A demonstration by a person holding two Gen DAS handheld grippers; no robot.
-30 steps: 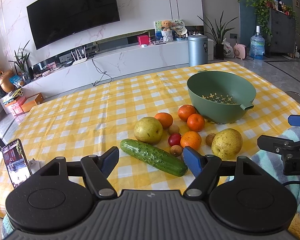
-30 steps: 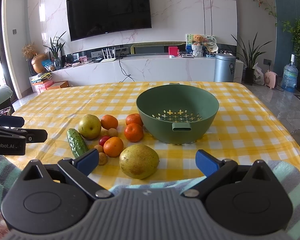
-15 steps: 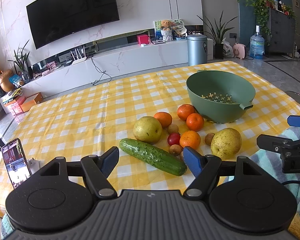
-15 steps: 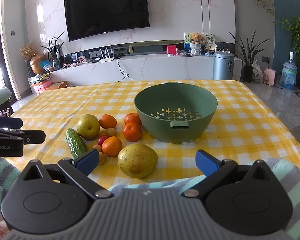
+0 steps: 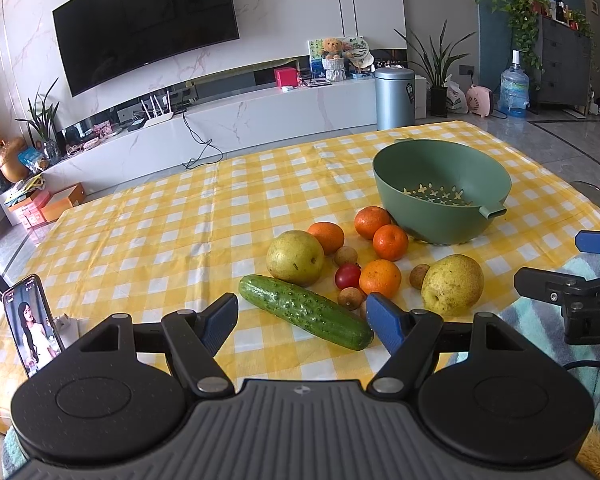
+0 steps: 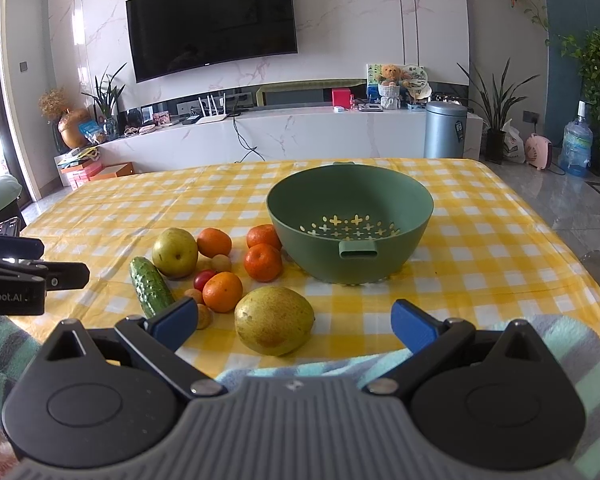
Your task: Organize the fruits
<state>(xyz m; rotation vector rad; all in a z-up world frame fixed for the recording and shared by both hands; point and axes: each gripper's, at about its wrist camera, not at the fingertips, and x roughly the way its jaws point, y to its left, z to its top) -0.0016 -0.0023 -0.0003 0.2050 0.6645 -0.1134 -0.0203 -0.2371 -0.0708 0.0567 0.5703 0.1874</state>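
Cucumber [image 5: 305,311] btwn open left hand-held gripper [image 5: 302,322] fingers, not touching.

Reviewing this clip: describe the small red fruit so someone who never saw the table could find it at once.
Start at the green bowl on the yellow checked tablecloth; the fruit pile lies to its left in the right wrist view. In the middle of that pile, between the far pear and the nearest orange, sits the red fruit, the only red piece there.

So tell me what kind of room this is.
Most likely a home living room: a large black wall-mounted television above a long white marble-look media console, with a yellow checked tablecloth covering the table.
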